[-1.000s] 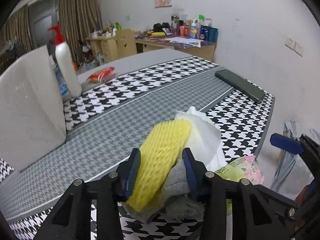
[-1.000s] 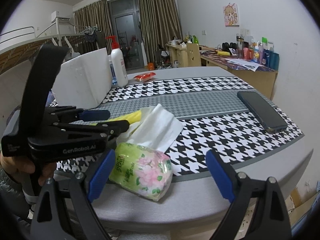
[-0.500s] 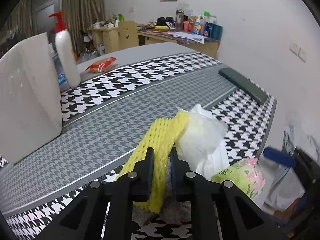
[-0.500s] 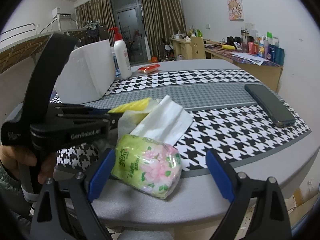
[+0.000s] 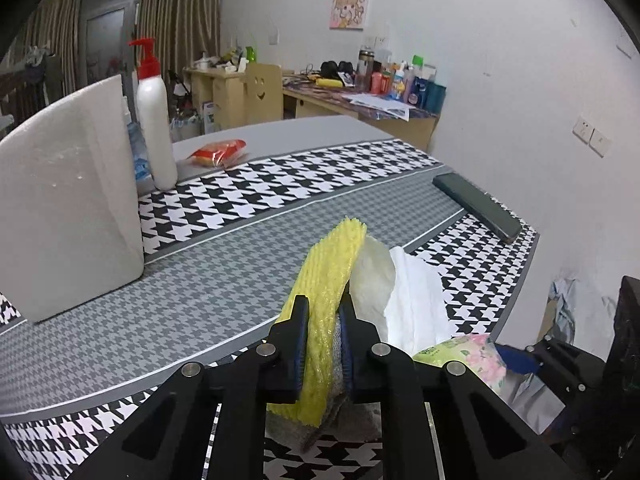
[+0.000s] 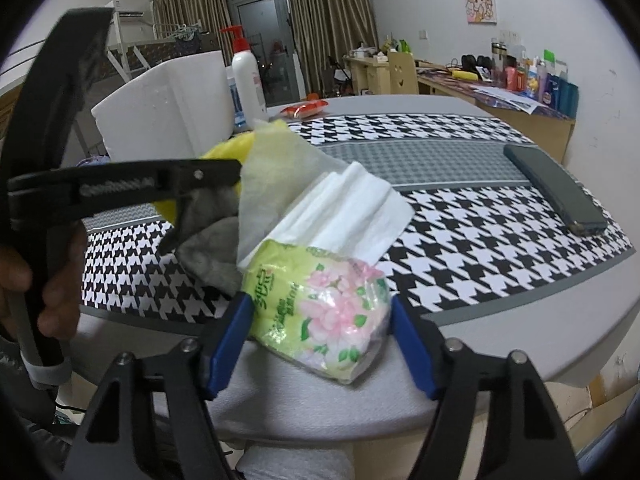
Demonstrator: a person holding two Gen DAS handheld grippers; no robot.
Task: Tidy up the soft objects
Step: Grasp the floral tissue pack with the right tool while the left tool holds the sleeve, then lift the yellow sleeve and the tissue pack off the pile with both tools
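My left gripper [image 5: 324,320] is shut on a yellow foam net sleeve [image 5: 328,280] together with a grey cloth [image 5: 320,420] and holds them lifted above the houndstooth table mat [image 5: 224,280]. A thin pale sheet [image 5: 372,280] hangs beside them. My right gripper [image 6: 320,320] has its blue pads on both sides of a green flowered tissue pack [image 6: 320,304] with white tissues [image 6: 348,204] sticking out, at the table's near edge. The left gripper [image 6: 216,176] with the grey cloth [image 6: 212,248] also shows in the right wrist view.
A white foam box [image 5: 68,208] stands at the left with a white pump bottle [image 5: 154,128] behind it. A red snack packet [image 5: 218,152] lies farther back. A dark phone [image 5: 476,208] lies at the right. A cluttered desk [image 5: 360,100] stands behind.
My left gripper closed on the yellow foam sleeve and grey cloth and lifted them. My right gripper moved in and closed around the tissue pack.
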